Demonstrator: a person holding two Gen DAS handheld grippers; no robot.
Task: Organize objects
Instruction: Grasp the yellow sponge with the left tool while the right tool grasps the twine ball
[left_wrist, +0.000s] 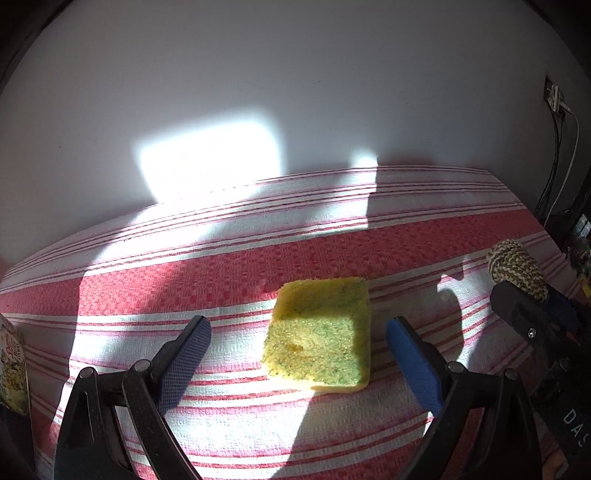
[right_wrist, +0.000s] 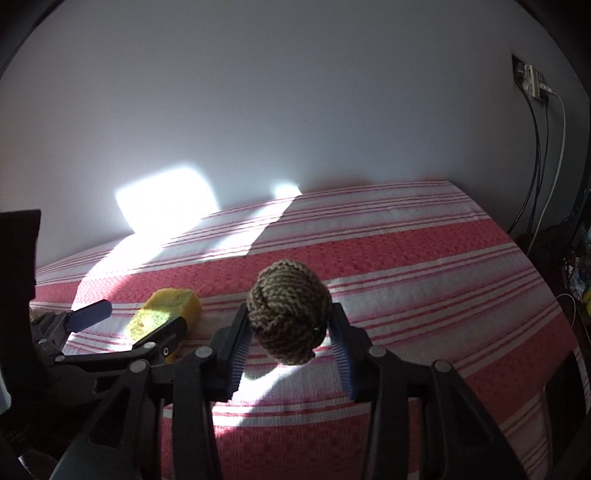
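Yellow sponge (left_wrist: 319, 334) btwn spread left gripper (left_wrist: 299, 363); right gripper (right_wrist: 291, 345) clamps rope ball (right_wrist: 288, 315).

Both wrist views wallward, sharing sponge (left_wrist: 319, 334)

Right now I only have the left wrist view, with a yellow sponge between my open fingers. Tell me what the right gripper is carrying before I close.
Observer: The right gripper is shut on a knotted rope ball, brown and tan, pinched between both blue pads.
Operator: Tell me if that ball rests on the cloth.
Observer: It appears lifted; a sunlit patch of striped tablecloth shows beneath it.
Operator: Say where my own gripper sits from that side.
Observer: The left gripper is open, one finger on each side of the sponge, neither seen touching it.
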